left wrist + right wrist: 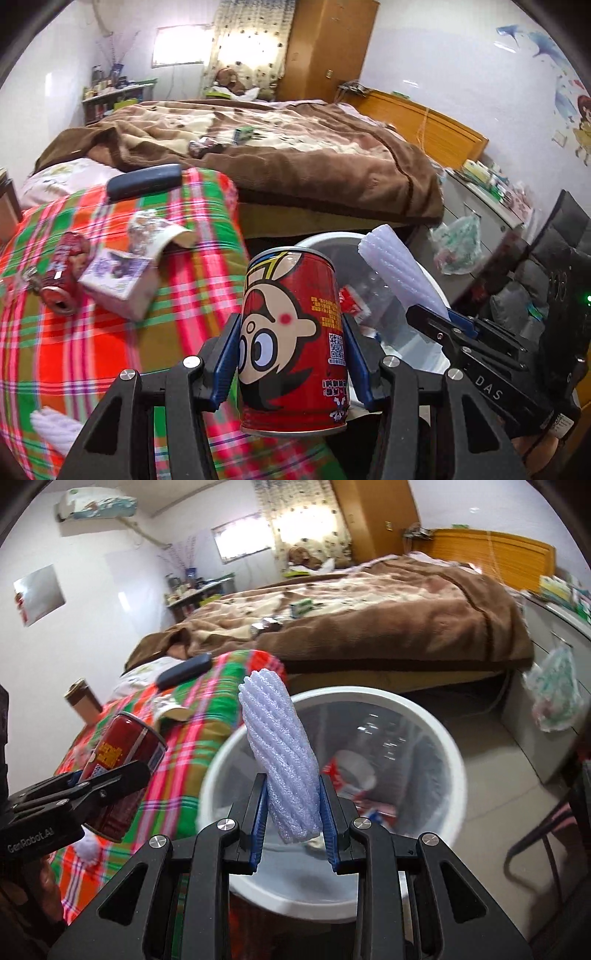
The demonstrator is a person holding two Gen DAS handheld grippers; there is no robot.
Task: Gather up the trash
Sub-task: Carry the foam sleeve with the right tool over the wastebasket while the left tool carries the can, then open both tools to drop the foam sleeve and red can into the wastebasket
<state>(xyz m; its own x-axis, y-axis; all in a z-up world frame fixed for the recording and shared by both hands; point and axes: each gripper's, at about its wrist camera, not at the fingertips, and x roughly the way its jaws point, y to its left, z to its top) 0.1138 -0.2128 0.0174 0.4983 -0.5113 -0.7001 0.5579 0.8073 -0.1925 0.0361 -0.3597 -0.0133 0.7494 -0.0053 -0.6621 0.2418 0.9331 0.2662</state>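
Red cans (291, 343) – two; foam rolls (282, 760) – two; small box (116, 278) – one; white bin (439, 731) – one.

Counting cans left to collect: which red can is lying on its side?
The dented red can on the plaid cloth; the cartoon-face red can stands upright in the left gripper.

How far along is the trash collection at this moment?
Done: some wrappers already lie inside the white bin. In hand: the left gripper is shut on the red cartoon can, and the right gripper on the white foam sleeve, held over the bin. Left: a crushed red can, a small purple box and a crumpled wrapper on the plaid blanket.
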